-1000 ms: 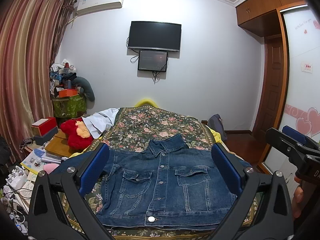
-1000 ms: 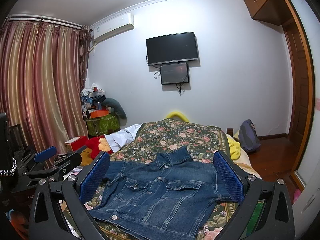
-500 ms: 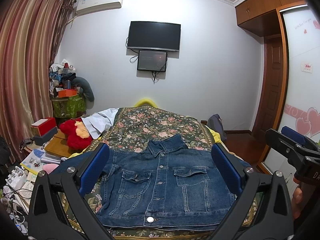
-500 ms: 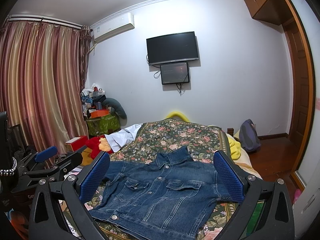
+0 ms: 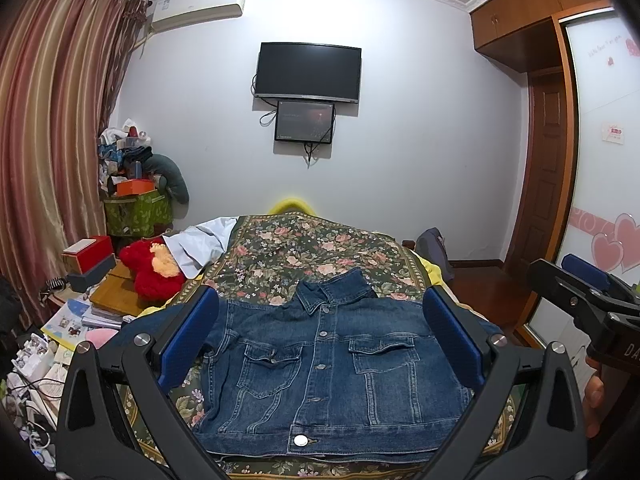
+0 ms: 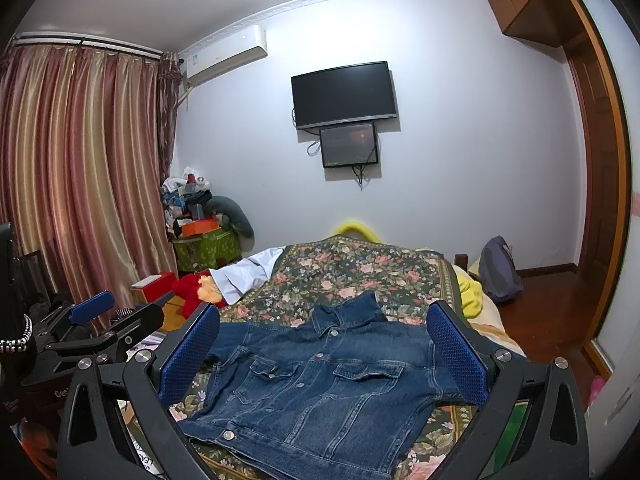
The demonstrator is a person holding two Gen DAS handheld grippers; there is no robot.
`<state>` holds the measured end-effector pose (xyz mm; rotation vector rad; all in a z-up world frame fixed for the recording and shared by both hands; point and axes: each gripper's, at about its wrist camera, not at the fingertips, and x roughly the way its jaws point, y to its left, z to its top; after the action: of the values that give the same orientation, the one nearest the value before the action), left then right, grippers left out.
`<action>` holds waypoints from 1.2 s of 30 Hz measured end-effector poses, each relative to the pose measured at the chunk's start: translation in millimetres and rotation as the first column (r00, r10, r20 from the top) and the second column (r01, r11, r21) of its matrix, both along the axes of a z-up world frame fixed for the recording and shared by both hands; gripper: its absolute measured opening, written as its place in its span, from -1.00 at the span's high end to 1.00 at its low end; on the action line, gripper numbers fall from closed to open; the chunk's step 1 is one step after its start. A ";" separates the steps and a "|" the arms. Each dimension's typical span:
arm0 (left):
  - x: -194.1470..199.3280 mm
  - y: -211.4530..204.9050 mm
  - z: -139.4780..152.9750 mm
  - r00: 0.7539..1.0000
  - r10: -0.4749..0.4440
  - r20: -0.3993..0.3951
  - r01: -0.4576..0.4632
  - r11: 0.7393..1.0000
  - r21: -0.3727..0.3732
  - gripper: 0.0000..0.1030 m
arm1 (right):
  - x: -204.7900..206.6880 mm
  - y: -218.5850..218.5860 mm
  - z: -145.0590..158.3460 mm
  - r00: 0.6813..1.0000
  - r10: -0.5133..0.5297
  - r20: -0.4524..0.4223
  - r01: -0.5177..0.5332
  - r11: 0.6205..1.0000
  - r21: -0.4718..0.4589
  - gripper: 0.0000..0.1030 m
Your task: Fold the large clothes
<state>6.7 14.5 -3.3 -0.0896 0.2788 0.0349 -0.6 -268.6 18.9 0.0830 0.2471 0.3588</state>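
denim jacket (image 5: 324, 376) lies flat, front side up, on the floral bedspread (image 5: 312, 252), at the near end of the bed. landmark for all notes: the jacket.

left gripper (image 5: 320, 344) hangs above the jacket's near hem, jaws spread wide, blue pads (image 5: 188, 340) framing the chest from either side in the view, holding nothing. no contact with the cloth visible. right gripper (image 6: 324, 352) sits off the jacket's right side, also spread wide and empty; from its camera the jacket (image 6: 320, 384) runs diagonally, hem corner toward lower left. each tool shows in the other's view: right gripper (image 5: 580, 292) at the far right edge, apart from the jacket; left gripper (image 6: 96, 320) off the jacket's left, over the clutter.

jacket condition: buttoned down the front, metal buttons in a row, one large pale button at the waistband. collar turned out, pointing away toward the far wall. two flapped chest pockets, vertical seams below them. mid-to-dark blue wash. sleeves mostly hidden behind the gripper fingers; one shoulder reaches past each pad. body lies fairly smooth, slight ripples near the left pocket.

beyond the collar: bedspread, then a television (image 5: 308, 72) on the wall. left of the jacket: red plush toy (image 5: 150, 268), white garment (image 5: 200, 244).
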 end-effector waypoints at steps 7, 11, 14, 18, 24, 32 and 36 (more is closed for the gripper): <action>10.0 4.3 -3.4 1.000 0.009 -0.020 -0.009 1.000 -0.004 -0.99 | 8.0 2.2 -5.6 1.000 -0.002 -0.024 0.002 1.000 0.000 -1.00; 23.3 15.0 -11.7 0.998 0.041 -0.041 -0.041 0.999 0.002 -0.99 | 22.1 2.2 -10.2 0.998 -0.001 -0.056 0.001 1.000 -0.007 -1.00; 37.8 34.2 -22.2 0.993 0.090 -0.071 -0.091 0.996 -0.010 -0.99 | 43.2 6.1 -17.1 0.995 -0.005 -0.095 0.003 1.000 -0.024 -1.00; 57.9 73.5 -43.7 0.975 0.186 -0.119 -0.191 0.981 -0.033 -0.99 | 83.2 15.0 -32.9 0.985 -0.003 -0.171 -0.006 0.999 -0.053 -1.00; 96.8 145.2 -90.5 0.917 0.301 -0.260 -0.325 0.944 -0.054 -0.99 | 152.1 31.6 -60.9 0.959 -0.002 -0.283 -0.030 0.994 -0.106 -1.00; 147.7 236.8 -172.2 0.812 0.266 -0.519 -0.416 0.887 -0.197 -0.99 | 249.2 76.3 -103.8 0.901 0.054 -0.430 -0.147 0.971 -0.186 -1.00; 161.8 267.7 -208.0 0.778 0.191 -0.598 -0.471 0.807 -0.355 -0.99 | 288.7 100.6 -128.6 0.877 0.063 -0.476 -0.207 0.945 -0.255 -1.00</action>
<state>168.4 282.1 -211.3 -0.6533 0.8403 0.3661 288.0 -168.0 -109.7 -0.1536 0.7841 0.4367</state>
